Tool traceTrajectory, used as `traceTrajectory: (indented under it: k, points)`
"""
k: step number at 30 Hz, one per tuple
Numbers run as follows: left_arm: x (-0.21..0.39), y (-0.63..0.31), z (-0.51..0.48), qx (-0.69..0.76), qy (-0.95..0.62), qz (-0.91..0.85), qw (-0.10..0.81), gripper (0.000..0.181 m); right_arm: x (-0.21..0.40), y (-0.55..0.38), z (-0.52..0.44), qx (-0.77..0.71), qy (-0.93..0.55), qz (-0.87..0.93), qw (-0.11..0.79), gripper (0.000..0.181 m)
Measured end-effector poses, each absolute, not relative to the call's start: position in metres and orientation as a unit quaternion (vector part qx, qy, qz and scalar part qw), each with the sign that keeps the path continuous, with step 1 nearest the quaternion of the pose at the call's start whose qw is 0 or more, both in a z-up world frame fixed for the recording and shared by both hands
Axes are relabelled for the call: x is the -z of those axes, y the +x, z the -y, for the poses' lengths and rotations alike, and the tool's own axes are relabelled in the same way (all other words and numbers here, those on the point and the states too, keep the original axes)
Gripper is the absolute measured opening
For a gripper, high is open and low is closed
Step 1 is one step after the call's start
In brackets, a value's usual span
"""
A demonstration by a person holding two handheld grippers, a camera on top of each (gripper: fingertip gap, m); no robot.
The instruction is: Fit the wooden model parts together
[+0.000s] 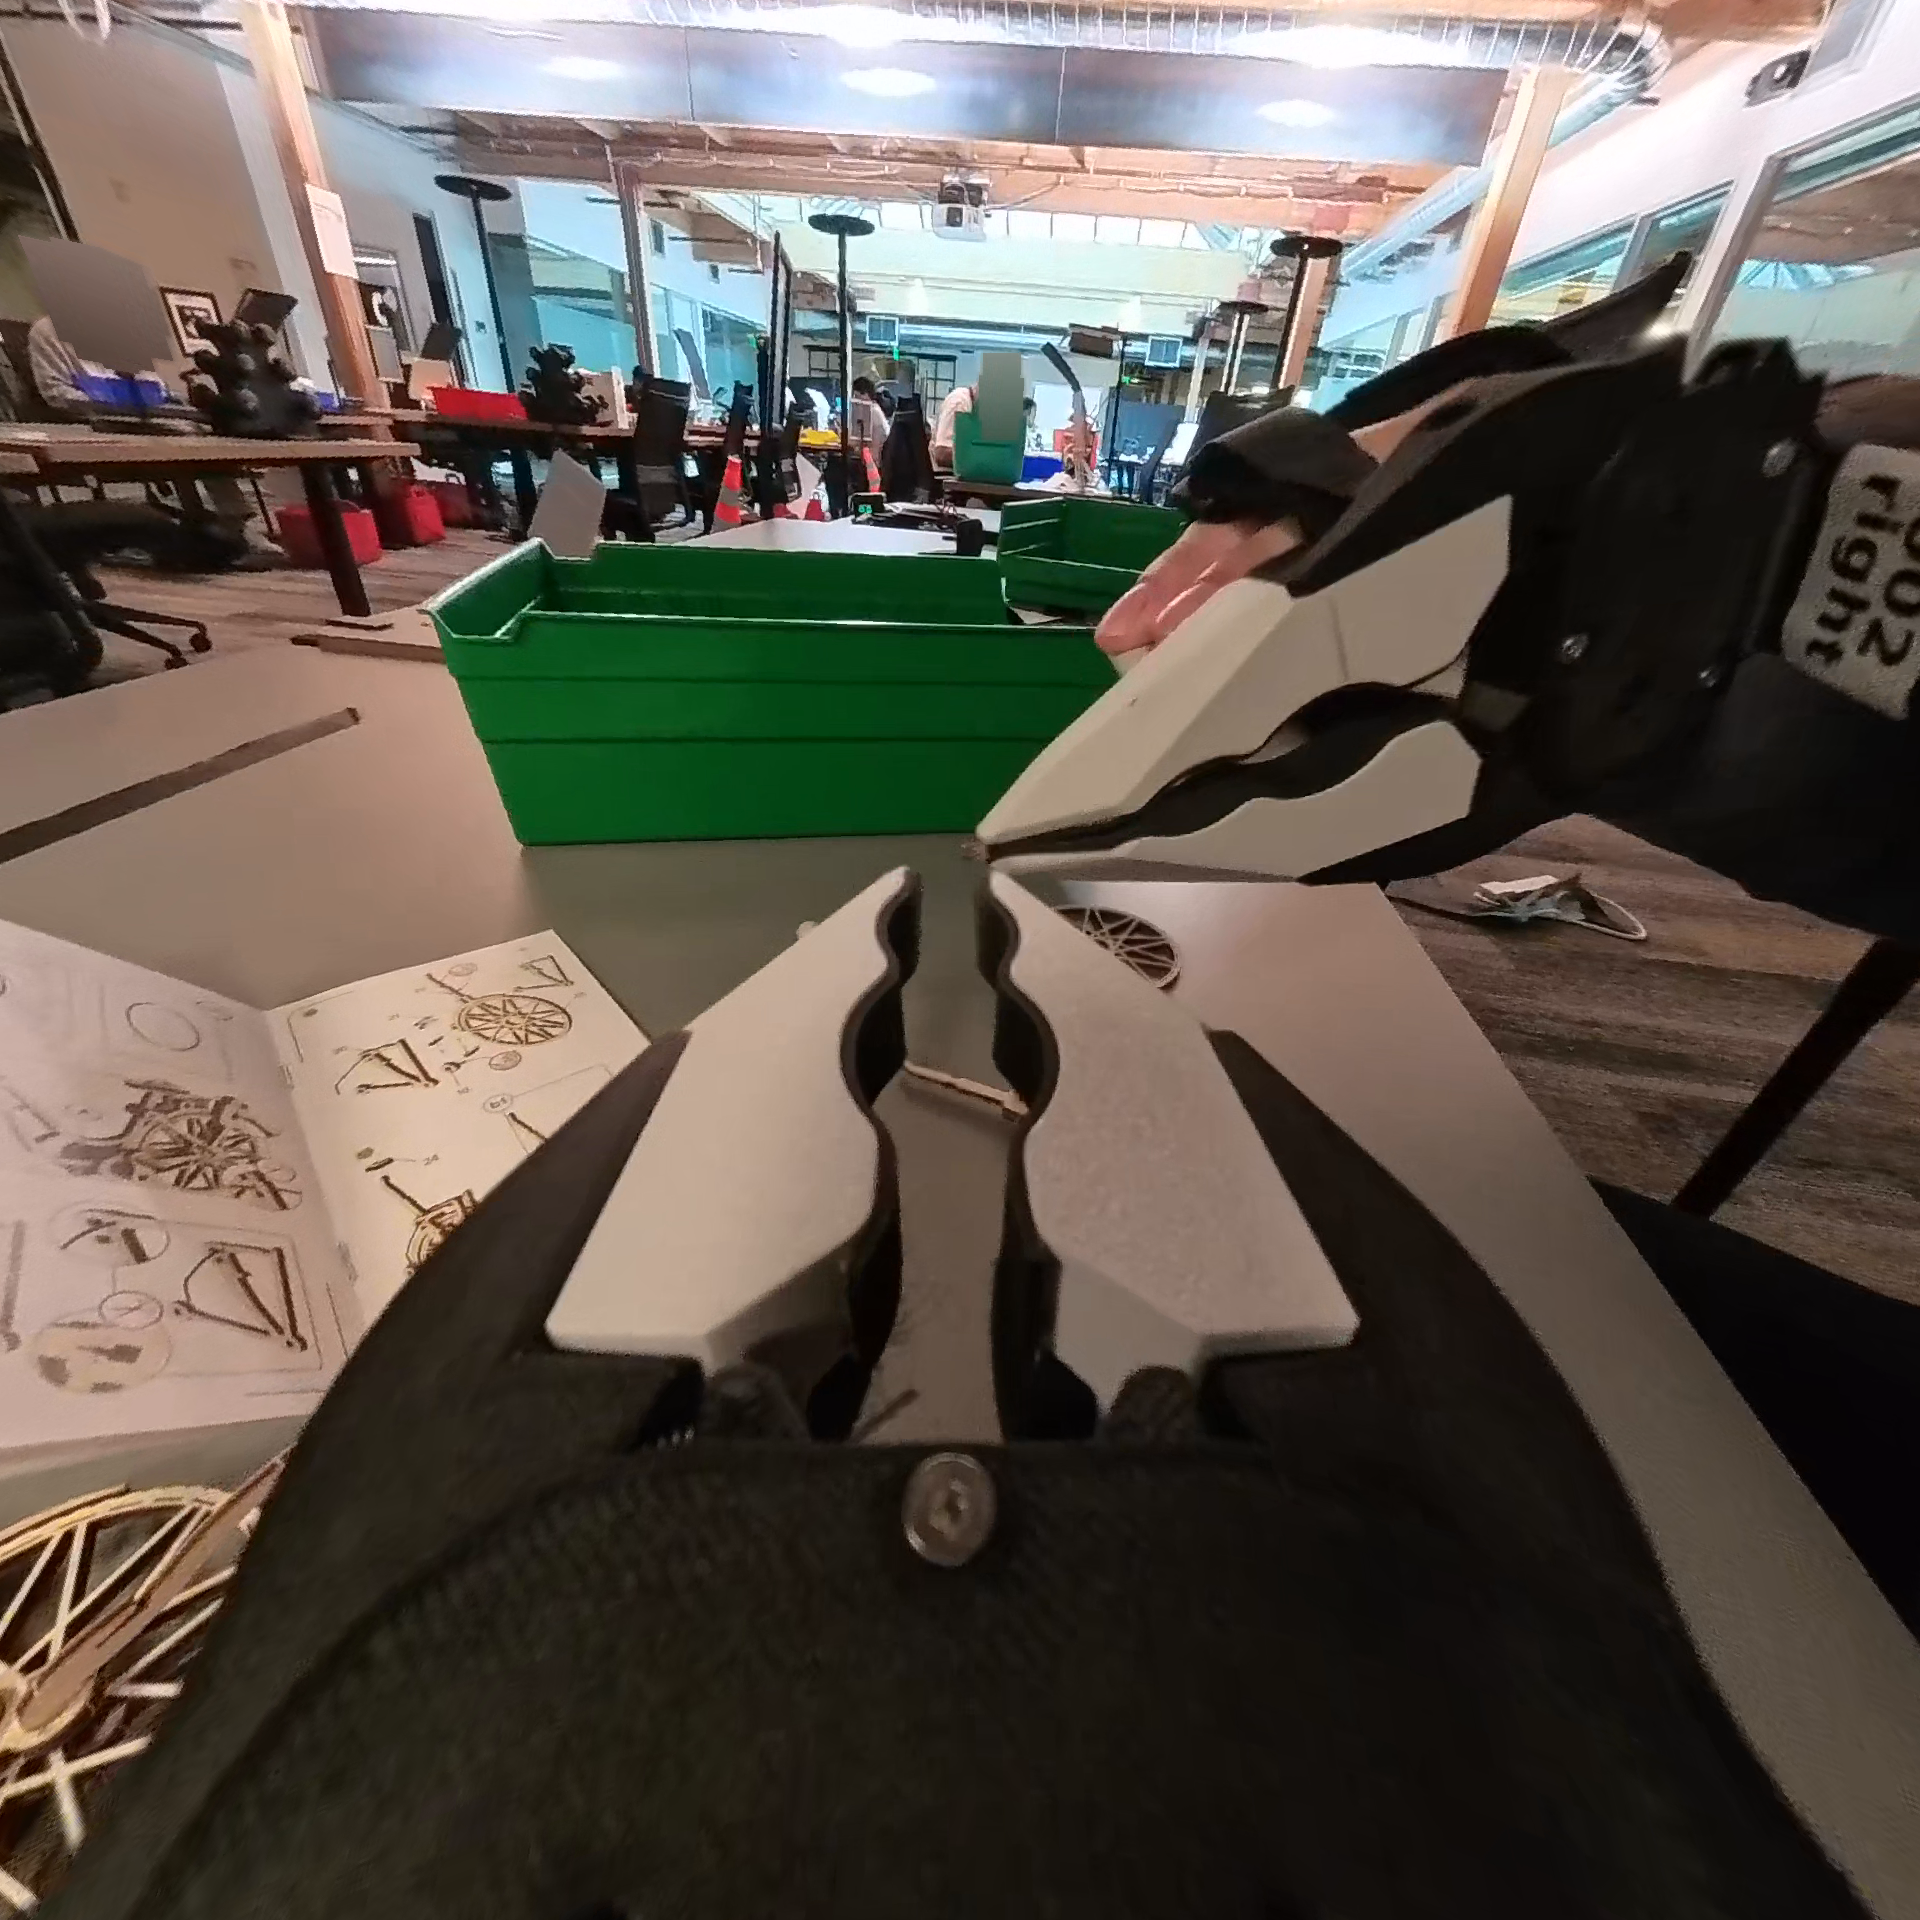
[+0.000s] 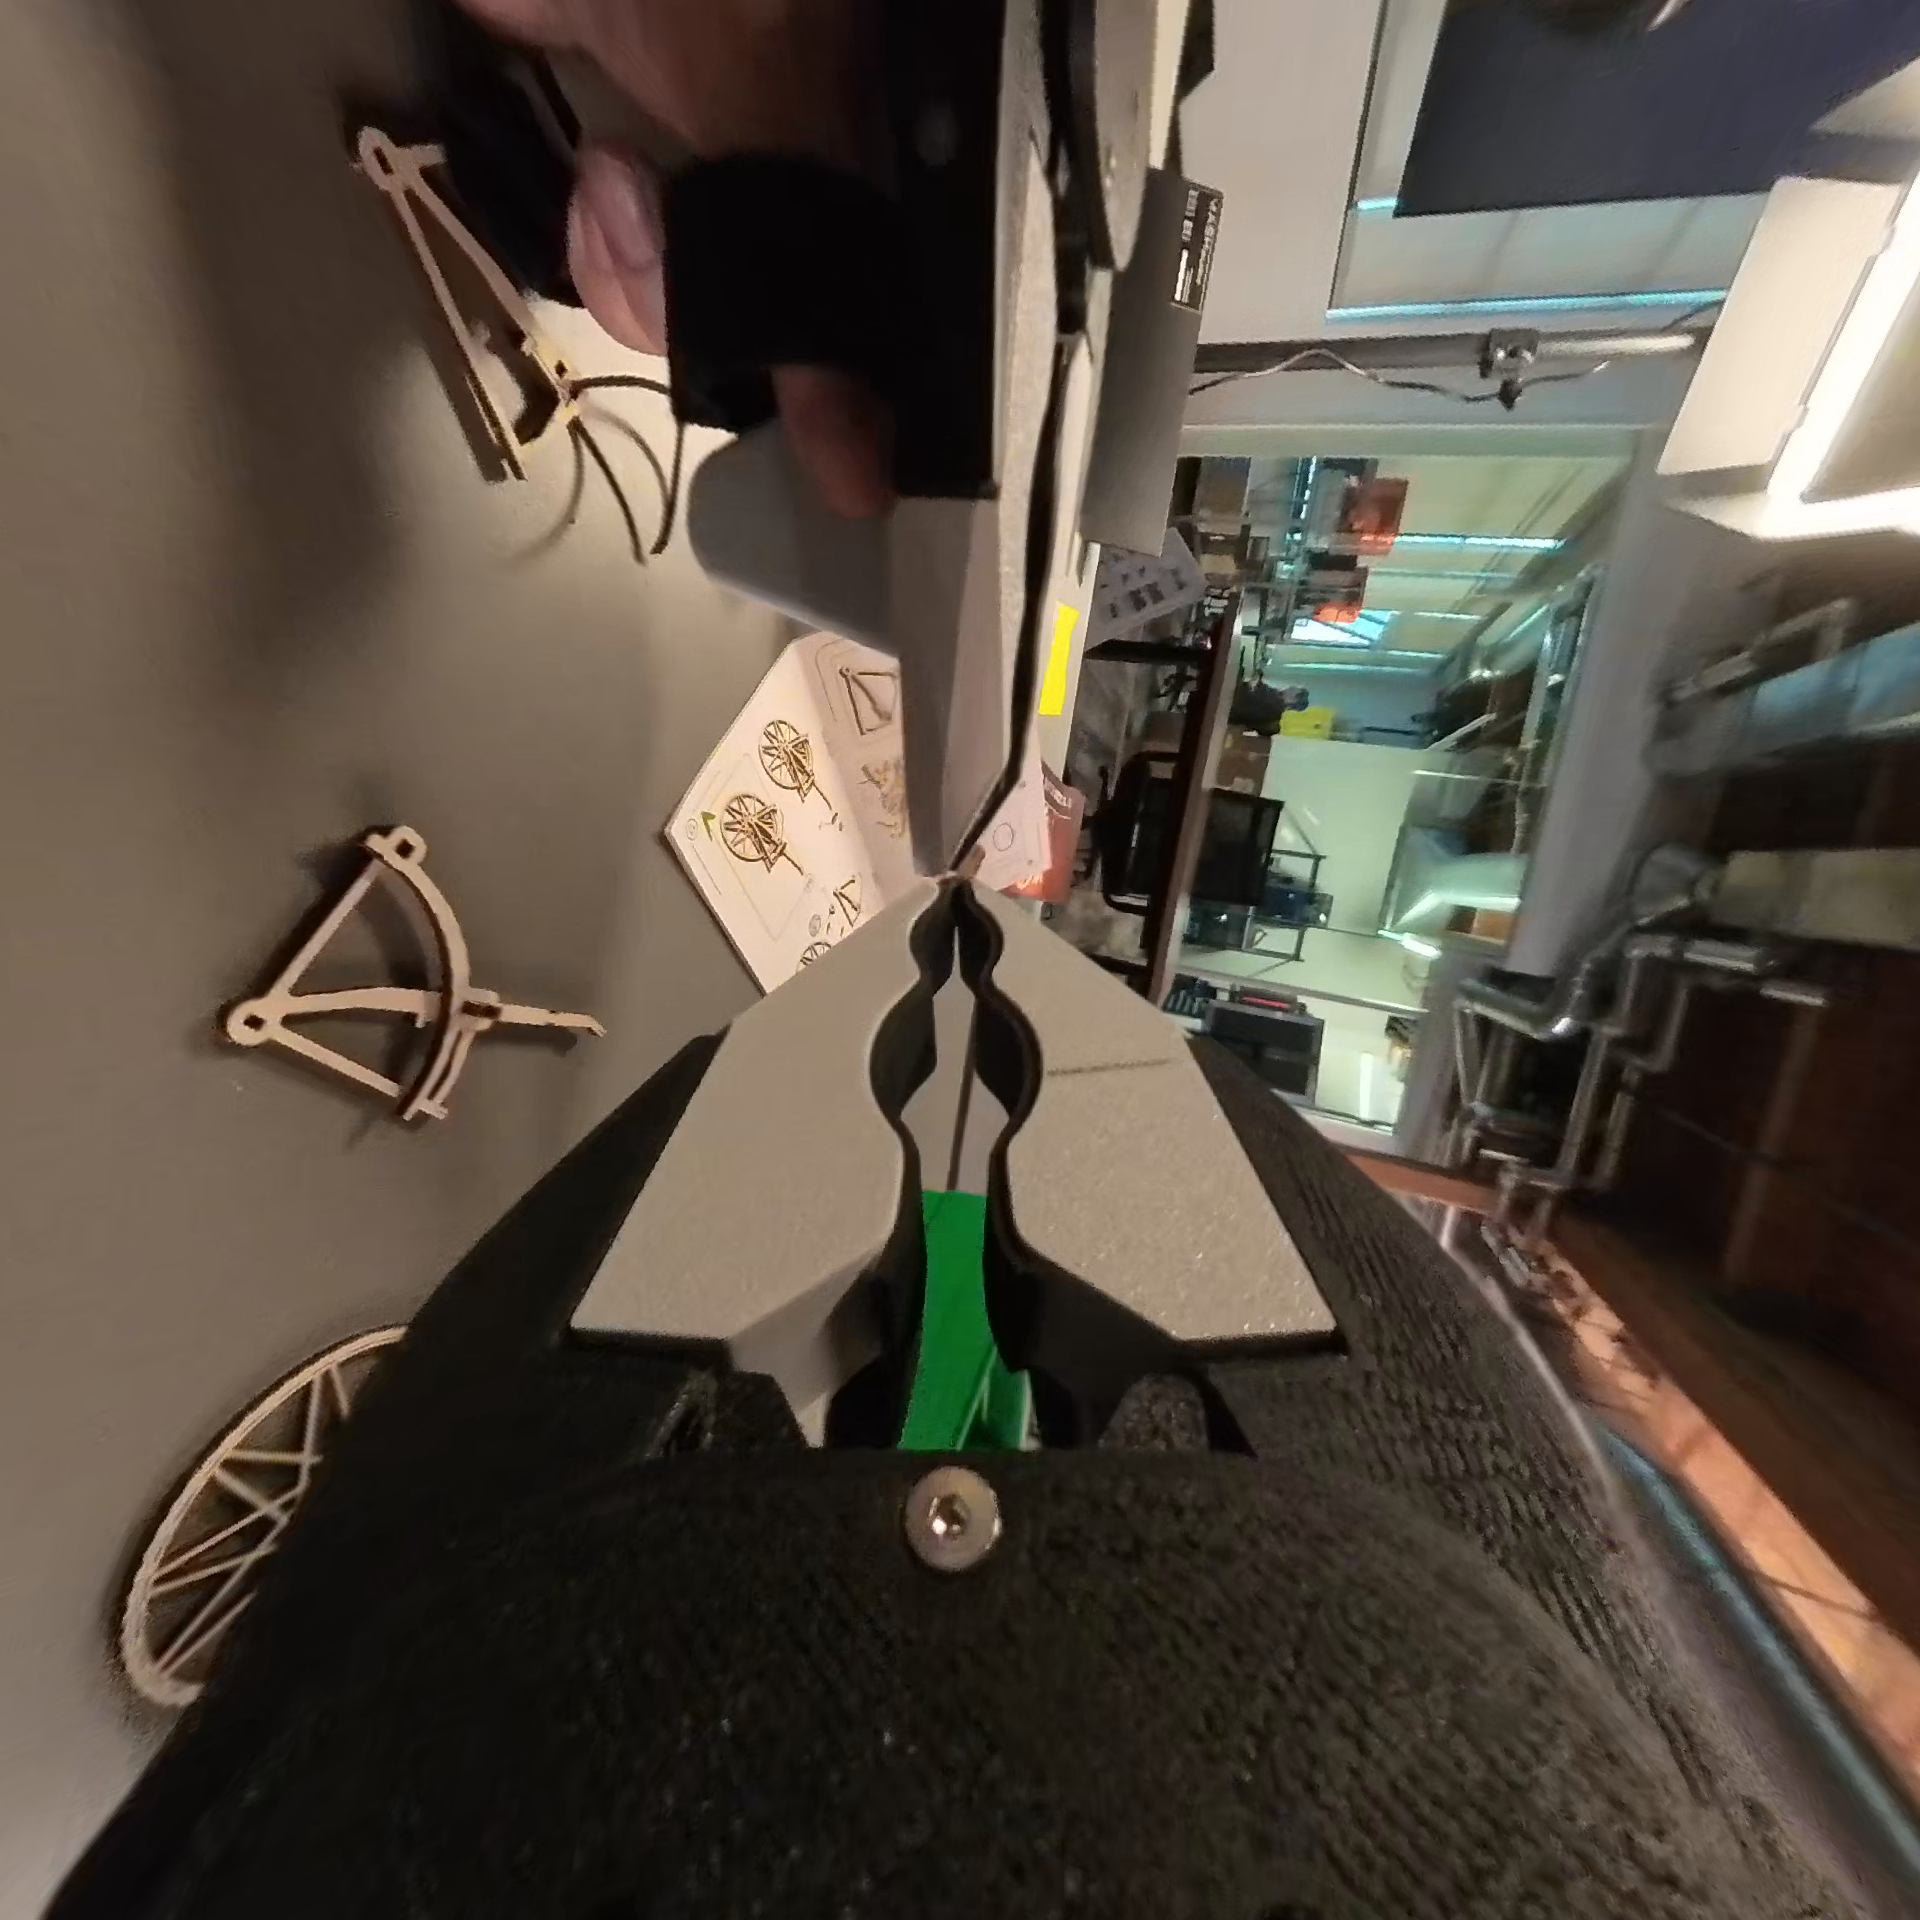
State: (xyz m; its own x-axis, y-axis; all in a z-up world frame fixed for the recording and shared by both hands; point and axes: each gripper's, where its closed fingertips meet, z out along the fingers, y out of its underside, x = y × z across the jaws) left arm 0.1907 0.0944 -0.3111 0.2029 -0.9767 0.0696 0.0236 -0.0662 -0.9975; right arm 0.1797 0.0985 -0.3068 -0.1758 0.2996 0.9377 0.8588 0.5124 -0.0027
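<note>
Assembly barely under way, with most wooden parts loose on the tabletop.

Left claw (image 1: 951, 894) grips a small wooden stick (image 1: 961, 1088); right claw (image 2: 948, 881) is clenched on a tiny piece. Frame sections (image 2: 400, 987) and wheel (image 2: 223, 1507) lie unjoined beside the instruction booklet (image 1: 208, 1143).

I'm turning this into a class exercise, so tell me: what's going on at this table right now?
A person is holding a pair of tongs in each hand over a grey table, assembling a laser-cut wooden model. The left tongs grip a small flat pale wooden strip between their fingers. The right tongs are closed at the tips, on a tiny piece, it seems, and meet the left ones tip to tip. An open instruction booklet, a green plastic bin, spoked wooden wheels and fan-shaped wooden frames lie around.
</note>
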Motion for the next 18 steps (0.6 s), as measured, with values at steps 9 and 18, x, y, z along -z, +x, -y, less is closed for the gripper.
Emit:
traceTrajectory:
  k: [9,18]
  points:
    - [0.305,0.190,-0.087,0.505,-0.538,-0.425,0.525,0.000,0.302,0.174,-0.089,0.292,-0.369,0.722,0.507,0.000]
    - [0.301,0.187,-0.089,0.530,-0.536,-0.404,0.518,0.010,0.305,0.180,-0.087,0.306,-0.366,0.727,0.493,0.000]
